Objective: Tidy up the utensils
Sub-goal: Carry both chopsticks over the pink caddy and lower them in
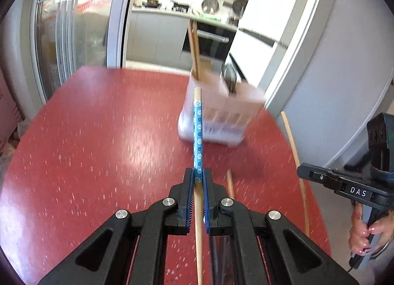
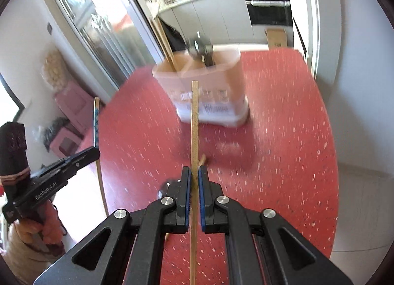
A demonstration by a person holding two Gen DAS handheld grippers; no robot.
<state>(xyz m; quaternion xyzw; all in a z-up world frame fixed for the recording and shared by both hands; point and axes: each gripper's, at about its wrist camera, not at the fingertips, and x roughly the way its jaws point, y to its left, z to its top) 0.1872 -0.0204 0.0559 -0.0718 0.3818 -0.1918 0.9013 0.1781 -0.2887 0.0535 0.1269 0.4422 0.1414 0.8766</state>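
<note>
My left gripper (image 1: 197, 176) is shut on a bamboo chopstick with a blue flowered band (image 1: 197, 132), held above the red table and pointing at the utensil holder (image 1: 221, 110). My right gripper (image 2: 194, 174) is shut on a plain bamboo chopstick (image 2: 194, 122), also aimed at the holder (image 2: 209, 92). The pale plastic holder holds upright wooden chopsticks (image 1: 194, 46) and a dark metal utensil (image 1: 230, 78). The right gripper shows at the right in the left wrist view (image 1: 305, 171) with its chopstick (image 1: 295, 157). The left gripper shows at the left in the right wrist view (image 2: 93, 153).
The red speckled table (image 1: 98, 137) has a rounded edge. Another wooden stick (image 1: 230, 184) lies on the table just ahead of the grippers. A glass door stands at the left, a white door frame at the right, and a kitchen counter behind.
</note>
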